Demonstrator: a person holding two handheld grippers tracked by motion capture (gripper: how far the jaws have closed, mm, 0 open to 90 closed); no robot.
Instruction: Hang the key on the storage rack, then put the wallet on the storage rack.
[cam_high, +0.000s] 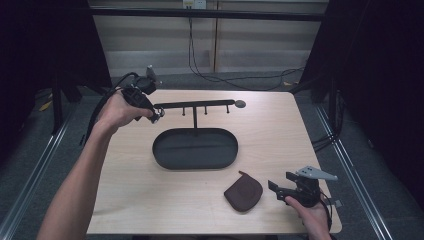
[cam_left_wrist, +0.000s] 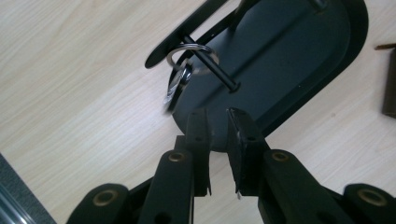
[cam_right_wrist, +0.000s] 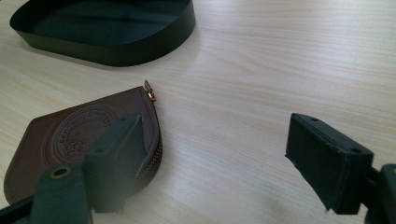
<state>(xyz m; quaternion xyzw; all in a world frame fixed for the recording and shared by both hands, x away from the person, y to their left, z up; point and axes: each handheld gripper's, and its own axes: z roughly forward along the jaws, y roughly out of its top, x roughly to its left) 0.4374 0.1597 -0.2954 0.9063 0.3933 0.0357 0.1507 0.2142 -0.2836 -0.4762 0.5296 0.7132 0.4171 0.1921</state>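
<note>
A black oval tray (cam_high: 165, 150) carries a thin post with a horizontal bar (cam_high: 200, 104) that has several short pegs. A metal key ring (cam_left_wrist: 189, 49) with a key (cam_left_wrist: 172, 91) hangs on the peg (cam_left_wrist: 219, 72) at the bar's left end. My left gripper (cam_high: 158, 116) is at that end of the bar. Its jaws (cam_left_wrist: 218, 116) stand a narrow gap apart just short of the ring, with nothing between them. A brown leather zip pouch (cam_high: 243, 191) lies flat at the front of the table. My right gripper (cam_high: 281, 183) rests just right of it, wide open (cam_right_wrist: 215, 130) and holding nothing; its left finger overlaps the pouch (cam_right_wrist: 56, 135) in the right gripper view.
The tray's dark wall (cam_right_wrist: 116, 51) stands beyond the pouch. The light wooden table (cam_high: 125, 175) ends close behind the bar and close in front of the right hand. Cables lie on the floor behind the table (cam_high: 240, 77).
</note>
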